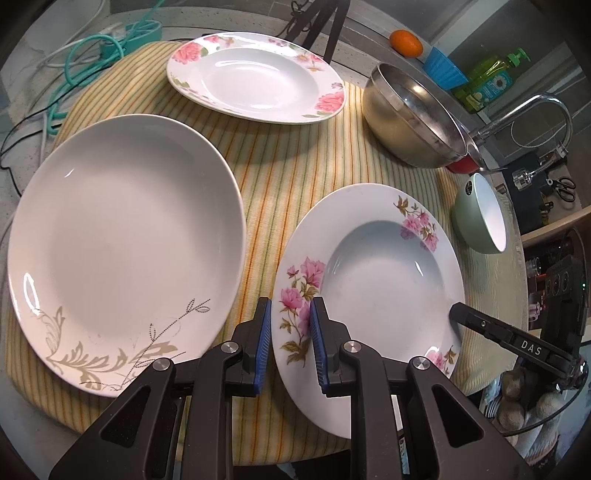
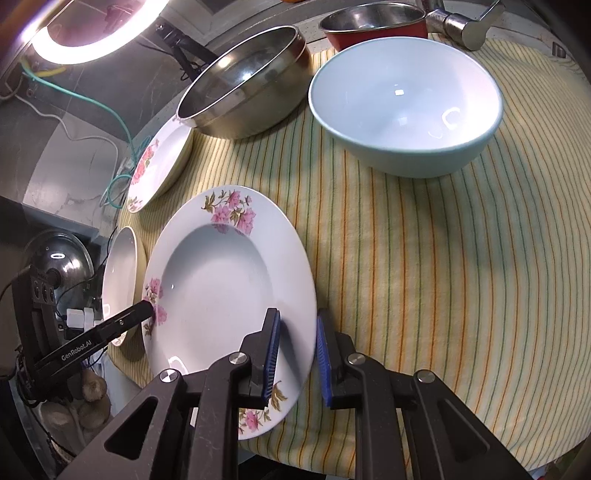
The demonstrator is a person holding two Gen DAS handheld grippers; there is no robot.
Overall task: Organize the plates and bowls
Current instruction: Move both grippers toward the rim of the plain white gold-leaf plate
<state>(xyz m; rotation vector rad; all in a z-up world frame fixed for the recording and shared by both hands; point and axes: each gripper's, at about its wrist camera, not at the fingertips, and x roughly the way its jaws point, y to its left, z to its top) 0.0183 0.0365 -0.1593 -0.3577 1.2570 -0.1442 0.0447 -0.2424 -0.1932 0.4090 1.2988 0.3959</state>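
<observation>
A white deep plate with pink flowers (image 1: 376, 266) (image 2: 214, 291) lies over the front edge of the striped cloth (image 1: 288, 155). My left gripper (image 1: 291, 347) is shut on its left rim, one blue pad above and one below. My right gripper (image 2: 297, 354) is shut on the opposite rim; one of its fingers (image 1: 458, 314) shows in the left wrist view. A large white plate with a grey leaf pattern (image 1: 125, 251) lies to the left. A rose-rimmed plate (image 1: 255, 77) sits behind. A steel bowl (image 1: 406, 122) (image 2: 243, 85) and a pale green bowl (image 1: 480, 214) (image 2: 402, 110) stand to the right.
A red pot (image 2: 373, 26) stands behind the green bowl, by a faucet (image 1: 532, 114). An orange (image 1: 406, 42) and a green soap bottle (image 1: 491, 79) sit on the back ledge. Cables (image 1: 92, 55) trail at the back left. A ring light (image 2: 92, 40) glows above.
</observation>
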